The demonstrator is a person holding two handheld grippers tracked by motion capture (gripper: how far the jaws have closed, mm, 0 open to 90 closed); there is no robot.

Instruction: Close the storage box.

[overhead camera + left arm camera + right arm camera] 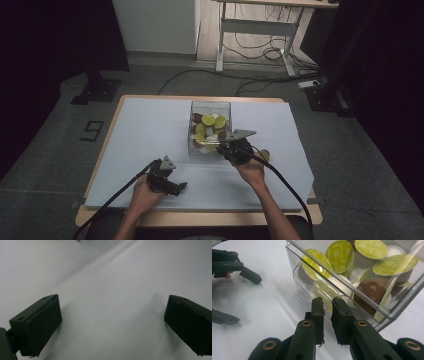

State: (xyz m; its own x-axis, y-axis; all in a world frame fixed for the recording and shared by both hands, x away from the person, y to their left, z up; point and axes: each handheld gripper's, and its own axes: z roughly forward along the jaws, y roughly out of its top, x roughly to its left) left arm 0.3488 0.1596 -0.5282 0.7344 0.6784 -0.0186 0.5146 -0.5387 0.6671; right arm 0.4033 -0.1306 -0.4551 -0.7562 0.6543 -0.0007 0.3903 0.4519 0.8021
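A clear box point(210, 127) stands on the white sheet point(145, 130) that covers the table point(107, 145), a little beyond the sheet's middle. It holds coffee pods point(362, 262): many with lime-green lids, some brown, a few white, heaped loosely and lying at all angles. The right gripper view shows the box point(352, 298) tipped toward the camera, its near wall raised off the sheet.

The right gripper point(327, 305) has its jaws nearly together, pinching the thin near wall of the box at its lower corner. In the high view this gripper point(226, 149) sits at the box's near right corner. One green pod point(264, 155) lies on the sheet just right of that hand, outside the box.

The left gripper point(181, 188) rests on the sheet, near and to the left of the box, well apart from it. Its jaws stand wide apart with nothing between them, over bare sheet point(110, 302).

Beyond the box and table lies grey floor point(60, 150), with a desk frame point(260, 30) and loose cables point(250, 50) farther back. The room's sides are dark.
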